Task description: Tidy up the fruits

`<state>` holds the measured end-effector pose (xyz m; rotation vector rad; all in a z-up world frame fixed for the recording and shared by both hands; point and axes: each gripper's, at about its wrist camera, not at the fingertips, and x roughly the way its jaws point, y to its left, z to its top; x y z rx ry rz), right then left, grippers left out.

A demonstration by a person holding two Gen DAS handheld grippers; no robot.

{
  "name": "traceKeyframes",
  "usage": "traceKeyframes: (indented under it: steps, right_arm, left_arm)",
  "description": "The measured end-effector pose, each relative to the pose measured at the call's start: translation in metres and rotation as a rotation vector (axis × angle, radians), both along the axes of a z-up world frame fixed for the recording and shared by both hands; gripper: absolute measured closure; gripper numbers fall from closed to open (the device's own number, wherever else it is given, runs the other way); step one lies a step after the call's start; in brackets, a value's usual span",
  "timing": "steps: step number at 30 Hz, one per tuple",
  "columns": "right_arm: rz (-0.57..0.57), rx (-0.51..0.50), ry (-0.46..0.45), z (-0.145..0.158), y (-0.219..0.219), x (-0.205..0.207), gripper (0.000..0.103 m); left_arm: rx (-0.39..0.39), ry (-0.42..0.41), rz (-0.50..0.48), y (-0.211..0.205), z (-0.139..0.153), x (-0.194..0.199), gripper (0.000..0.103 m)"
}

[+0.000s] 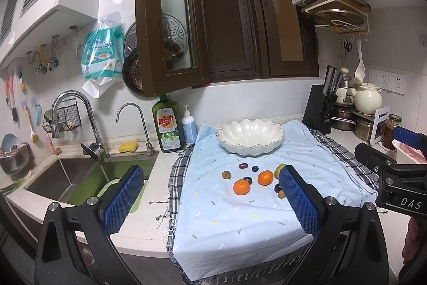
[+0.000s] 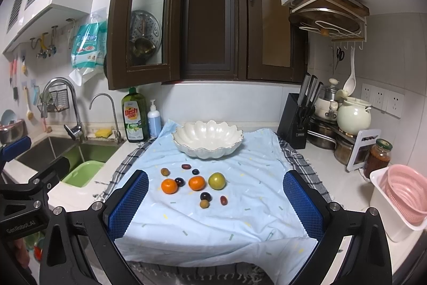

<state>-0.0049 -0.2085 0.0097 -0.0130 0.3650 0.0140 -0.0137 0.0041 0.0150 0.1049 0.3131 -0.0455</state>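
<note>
Both tools, left (image 1: 210,198) and right (image 2: 214,202), hang released above the blue cloth (image 2: 213,226). The fruits lie loose before the empty scalloped bowl (image 2: 207,139); round tangerines (image 2: 169,186) could roll off the rumpled cloth if nudged.

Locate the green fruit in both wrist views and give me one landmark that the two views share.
Left wrist: green fruit right of centre, half hidden behind the left gripper's right finger.
Right wrist: green fruit at centre, fully visible, right of two oranges.
Shared landmark: white scalloped bowl, behind the fruit.
</note>
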Motion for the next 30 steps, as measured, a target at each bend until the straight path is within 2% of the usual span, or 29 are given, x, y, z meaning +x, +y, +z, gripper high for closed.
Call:
traceKeyframes:
  steps: [7,14,23,30]
  right_arm:
    - [0.001,-0.003,0.005,0.002,0.000,0.003,0.001]
    - [-0.006,-0.009,0.021,0.001,0.007,0.016,0.001]
    - [-0.034,-0.026,0.043,-0.025,0.008,0.048,0.001]
    - [-0.016,-0.014,0.100,-0.054,0.002,0.094,0.001]
  left_arm:
    - [0.000,0.004,0.001,0.000,0.000,0.000,0.000]
    - [-0.007,0.032,-0.004,0.007,-0.002,0.017,0.000]
    - [-0.018,0.110,-0.029,0.001,-0.025,0.064,0.000]
    - [-0.002,0.155,-0.051,-0.012,-0.049,0.114,0.000]
